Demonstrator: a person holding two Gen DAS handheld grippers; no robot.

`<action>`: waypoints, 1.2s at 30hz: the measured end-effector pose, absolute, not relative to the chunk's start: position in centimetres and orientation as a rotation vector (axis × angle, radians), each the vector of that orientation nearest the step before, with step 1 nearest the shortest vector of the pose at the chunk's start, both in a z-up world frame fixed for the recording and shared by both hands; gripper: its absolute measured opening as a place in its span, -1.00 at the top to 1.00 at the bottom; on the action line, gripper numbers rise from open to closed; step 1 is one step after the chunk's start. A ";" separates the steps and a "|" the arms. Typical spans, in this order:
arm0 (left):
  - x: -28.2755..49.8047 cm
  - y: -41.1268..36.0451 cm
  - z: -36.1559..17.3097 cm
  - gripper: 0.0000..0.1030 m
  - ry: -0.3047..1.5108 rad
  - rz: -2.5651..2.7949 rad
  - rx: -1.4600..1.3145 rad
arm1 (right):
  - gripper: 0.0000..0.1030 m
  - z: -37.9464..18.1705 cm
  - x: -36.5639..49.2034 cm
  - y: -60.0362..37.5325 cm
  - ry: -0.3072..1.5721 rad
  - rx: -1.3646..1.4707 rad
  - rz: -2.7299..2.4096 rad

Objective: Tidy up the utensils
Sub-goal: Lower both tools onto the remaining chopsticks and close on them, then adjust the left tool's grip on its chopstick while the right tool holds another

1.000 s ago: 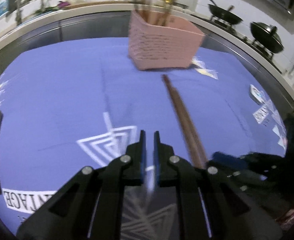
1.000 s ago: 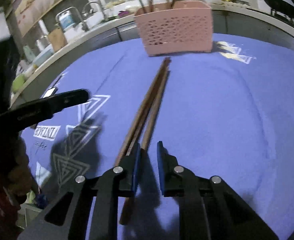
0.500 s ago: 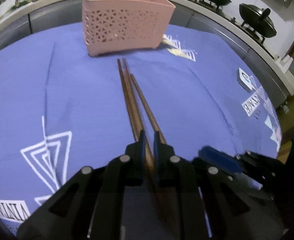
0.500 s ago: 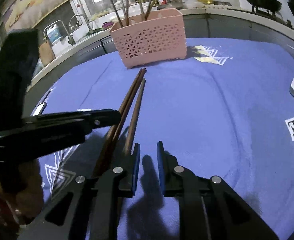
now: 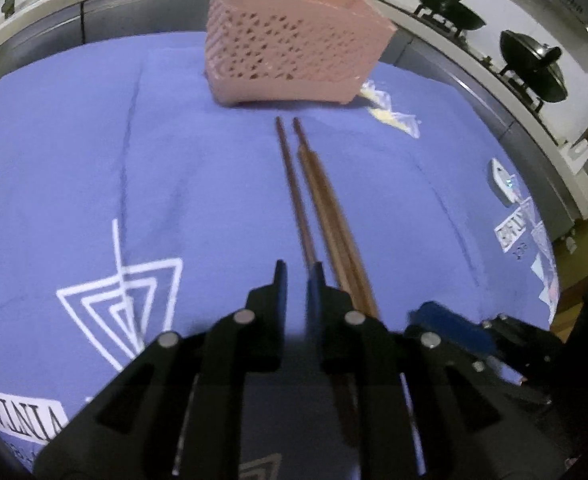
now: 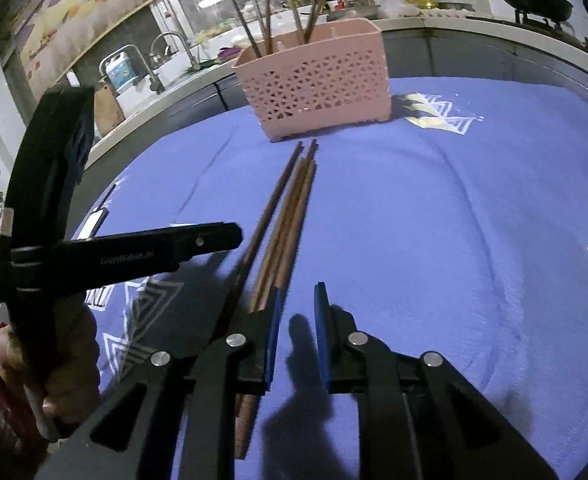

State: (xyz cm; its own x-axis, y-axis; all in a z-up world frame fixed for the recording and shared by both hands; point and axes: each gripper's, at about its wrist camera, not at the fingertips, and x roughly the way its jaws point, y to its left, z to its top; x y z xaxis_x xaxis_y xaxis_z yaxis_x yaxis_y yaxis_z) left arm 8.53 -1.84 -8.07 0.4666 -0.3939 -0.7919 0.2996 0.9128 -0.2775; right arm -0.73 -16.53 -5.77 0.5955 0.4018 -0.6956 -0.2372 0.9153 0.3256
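A bundle of brown wooden chopsticks (image 5: 317,196) (image 6: 290,216) is laid flat on the blue tablecloth (image 5: 74,168) (image 6: 433,220), with the tips pointed toward a pink perforated basket (image 5: 290,48) (image 6: 313,80) standing near the far edge of the cloth. More chopsticks are held upright in that basket. A short gap of bare cloth is left between the tips and the basket's foot.

The left gripper (image 5: 297,276) (image 6: 230,236) is held low over the near ends of the chopsticks; its fingers are parted by a narrow gap, and nothing is clamped between them. One stick runs under its right finger.

The right gripper (image 6: 297,300) is seen with its blue-padded fingers slightly apart, just beside the bundle, over bare cloth.

Two black woks (image 5: 531,64) are seen on a stove beyond the table.
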 end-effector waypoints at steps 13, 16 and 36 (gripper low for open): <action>8.2 -4.1 -8.3 0.76 0.996 -0.454 -0.041 | 0.65 -6.4 -0.2 -15.4 0.870 0.104 0.323; 8.2 -4.7 -8.1 0.76 0.988 -0.462 -0.023 | 0.65 -6.5 -0.1 -15.8 0.877 0.133 0.329; 7.8 -5.4 -8.9 0.76 1.020 -0.465 -0.010 | 0.65 -6.7 -0.8 -16.4 0.873 0.193 0.343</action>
